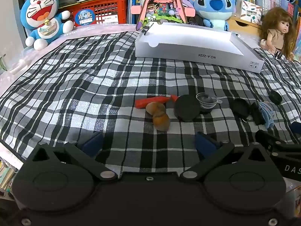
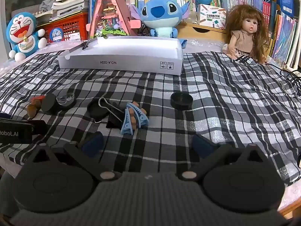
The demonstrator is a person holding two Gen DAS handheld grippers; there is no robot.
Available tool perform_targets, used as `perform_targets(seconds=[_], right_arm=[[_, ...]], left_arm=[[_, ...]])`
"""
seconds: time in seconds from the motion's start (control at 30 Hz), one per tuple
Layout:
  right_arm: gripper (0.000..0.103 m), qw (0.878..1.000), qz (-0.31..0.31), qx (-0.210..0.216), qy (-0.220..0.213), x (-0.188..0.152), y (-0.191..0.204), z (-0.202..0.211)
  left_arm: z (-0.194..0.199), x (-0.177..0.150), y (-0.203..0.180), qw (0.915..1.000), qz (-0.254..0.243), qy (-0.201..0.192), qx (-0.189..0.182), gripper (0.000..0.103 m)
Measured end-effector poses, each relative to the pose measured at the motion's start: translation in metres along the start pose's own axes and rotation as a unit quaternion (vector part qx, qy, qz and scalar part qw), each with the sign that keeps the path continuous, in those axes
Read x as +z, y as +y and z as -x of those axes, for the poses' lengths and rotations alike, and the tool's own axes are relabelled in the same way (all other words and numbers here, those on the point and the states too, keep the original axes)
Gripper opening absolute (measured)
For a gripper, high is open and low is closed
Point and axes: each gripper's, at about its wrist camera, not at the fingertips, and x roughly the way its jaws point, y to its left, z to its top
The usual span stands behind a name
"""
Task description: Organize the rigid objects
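Observation:
Small rigid objects lie on a checked cloth (image 1: 75, 86). In the left wrist view: a brown gourd (image 1: 159, 115), a red stick (image 1: 152, 101), a black disc (image 1: 186, 108), a clear cup (image 1: 206, 99). My left gripper (image 1: 149, 144) is open and empty, just short of the gourd. In the right wrist view: a blue hair clip (image 2: 134, 119), a black binder clip (image 2: 112, 114), a black lid (image 2: 181, 100). My right gripper (image 2: 147, 143) is open and empty, just short of the hair clip. A white open box (image 1: 195, 47) stands behind the objects; it also shows in the right wrist view (image 2: 122, 58).
Plush toys stand along the back: Doraemon (image 1: 44, 18) at the left, Stitch (image 2: 161, 15) behind the box. A doll (image 2: 246, 32) sits at the back right. Shelves of books and a red crate (image 1: 101, 11) line the rear.

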Motion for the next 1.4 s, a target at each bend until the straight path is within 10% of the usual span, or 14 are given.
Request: perform_targets(seconds=[1.4], right_arm=[[0.103, 1.0, 0.001, -0.001, 0.003, -0.0003, 0.0015, 0.0011]], left_arm=[[0.0022, 0.0043, -0.0021, 1.0, 0.001, 0.003, 0.002, 0.103]])
